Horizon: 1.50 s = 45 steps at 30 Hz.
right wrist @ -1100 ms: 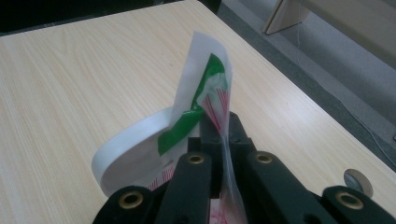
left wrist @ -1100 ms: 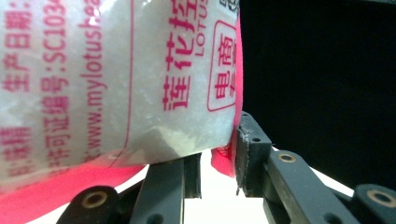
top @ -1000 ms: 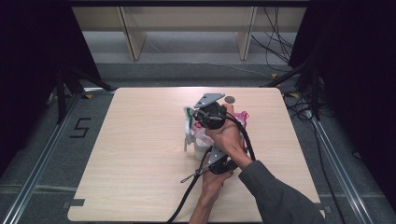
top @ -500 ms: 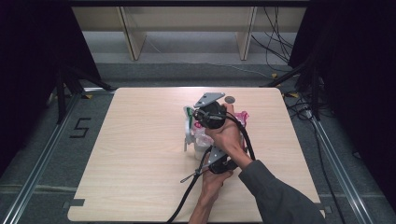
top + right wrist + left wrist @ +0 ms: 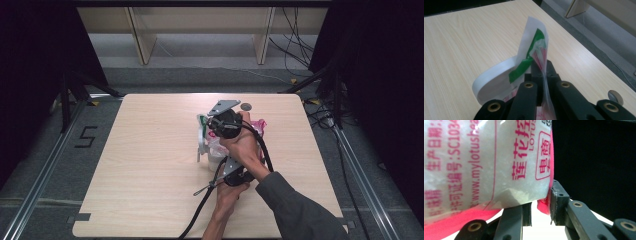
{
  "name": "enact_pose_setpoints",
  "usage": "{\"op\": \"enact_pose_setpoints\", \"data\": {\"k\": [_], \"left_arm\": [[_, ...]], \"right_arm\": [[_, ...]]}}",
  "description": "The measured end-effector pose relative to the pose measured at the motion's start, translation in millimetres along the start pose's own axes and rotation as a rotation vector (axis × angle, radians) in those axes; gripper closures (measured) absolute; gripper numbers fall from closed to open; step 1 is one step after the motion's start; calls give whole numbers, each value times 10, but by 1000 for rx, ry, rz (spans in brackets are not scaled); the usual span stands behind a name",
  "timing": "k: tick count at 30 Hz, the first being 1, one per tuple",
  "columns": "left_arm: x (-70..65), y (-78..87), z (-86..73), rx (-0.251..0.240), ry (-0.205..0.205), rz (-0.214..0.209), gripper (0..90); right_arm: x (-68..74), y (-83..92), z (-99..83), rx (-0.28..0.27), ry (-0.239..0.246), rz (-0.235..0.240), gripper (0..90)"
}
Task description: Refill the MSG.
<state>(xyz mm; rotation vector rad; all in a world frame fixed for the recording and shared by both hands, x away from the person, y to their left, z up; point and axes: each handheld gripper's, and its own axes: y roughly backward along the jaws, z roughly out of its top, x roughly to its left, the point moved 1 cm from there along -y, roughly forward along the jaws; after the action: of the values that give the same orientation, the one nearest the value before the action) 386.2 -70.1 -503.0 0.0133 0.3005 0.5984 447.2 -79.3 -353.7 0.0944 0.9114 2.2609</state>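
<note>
Two hand-held grippers: both were clamped on one plastic bag (image 5: 216, 145) of white grains, near the table's (image 5: 140, 165) middle.
Left hand-held gripper (image 5: 540, 207): nearer the table's near edge, jaws pinched the bag's pink bottom seam.
Right hand-held gripper (image 5: 541, 72): farther off, jaws fully closed on the bag's clear, green-printed top edge.
Far edge: a small round disc (image 5: 246, 106) lay there.

One bag (image 5: 216, 146), two tongs (image 5: 209, 126) (image 5: 225, 167), one coin (image 5: 246, 106).
</note>
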Motion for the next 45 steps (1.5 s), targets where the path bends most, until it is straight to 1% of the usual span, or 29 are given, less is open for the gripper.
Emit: {"op": "enact_pose_setpoints", "data": {"k": [2, 4, 6, 7, 8, 9, 10, 12, 14, 15, 16, 18, 19, 20, 22, 23, 25, 26, 27, 30, 31, 33, 34, 35, 38, 40, 42, 43, 45], "left_arm": [[1, 0, -2, 5, -3, 1, 740], [1, -5, -4, 7, -4, -4, 740], [-1, 9, 2, 35, -14, 17, 740], [4, -5, -7, 10, -7, -3, 740], [5, -6, -8, 12, -9, 1, 740], [6, -5, -11, 13, -8, 5, 740], [8, -5, -13, 14, -10, 5, 739], [10, -5, -20, 14, -7, 5, 738], [18, -1, -32, 23, -10, 7, 739], [20, -5, -41, 20, -7, 8, 739], [25, -2, -48, 19, -8, 5, 739], [27, 0, -55, 27, -7, 6, 739], [26, -2, -57, 28, -7, 9, 739], [28, -4, -62, 27, -7, 7, 739], [34, -13, -76, 24, -5, 7, 738], [36, -6, -78, 36, -6, 9, 739], [39, -9, -87, 36, -7, 7, 738], [40, -9, -90, 38, -6, 7, 738], [41, -9, -93, 39, -6, 6, 739], [43, -8, -105, 37, -8, 5, 738], [24, -16, -109, 14, 20, 2, 738], [24, -15, -114, 11, 23, 5, 738], [26, -10, -114, 17, 23, 6, 738], [46, 1, -114, 39, -2, 9, 738], [53, 17, -115, 43, 1, 10, 738], [60, 22, -115, 45, 5, 10, 737], [67, 23, -114, 57, 1, 23, 737], [70, 13, -119, 39, 5, 15, 737], [77, 23, -114, 52, 2, 14, 737]], "right_arm": [[-25, 11, 0, -19, 6, -11, 900], [-23, 24, -4, -11, -2, -4, 900], [-28, 26, -9, -18, 5, -6, 900], [-35, 28, -10, -24, 7, -7, 900], [-29, 36, -11, -13, -13, 5, 900], [-42, 40, -10, -15, 4, 8, 900], [-41, 41, -13, -26, -3, -4, 900], [-65, 45, -12, -41, 15, -11, 900], [-80, 57, -18, -45, 10, -10, 900], [-88, 72, -22, -37, -4, -4, 900], [-105, 70, -27, -49, 2, -12, 900], [-105, 92, -37, -44, -20, -6, 900], [-126, 99, -39, -53, -8, -13, 900], [-122, 108, -42, -47, -23, -1, 900], [-130, 118, -52, -47, -26, 2, 900], [-136, 120, -57, -52, -17, -2, 900], [-158, 133, -68, -65, -10, -18, 900], [-156, 151, -71, -53, -26, -4, 900], [-167, 148, -76, -63, -20, -11, 900], [-189, 162, -91, -66, -21, -2, 900], [-197, 167, -92, -68, -11, -1, 900], [-201, 172, -98, -77, -18, 0, 900], [-203, 178, -100, -79, -20, 0, 900], [-208, 193, -102, -71, -24, 5, 900], [-212, 213, -106, -90, -39, -8, 900], [-227, 226, -108, -88, -37, 0, 900], [-223, 232, -113, -103, -45, -11, 900], [-234, 235, -110, -106, -23, -7, 900], [-216, 254, -114, -105, -47, -6, 900]]}}
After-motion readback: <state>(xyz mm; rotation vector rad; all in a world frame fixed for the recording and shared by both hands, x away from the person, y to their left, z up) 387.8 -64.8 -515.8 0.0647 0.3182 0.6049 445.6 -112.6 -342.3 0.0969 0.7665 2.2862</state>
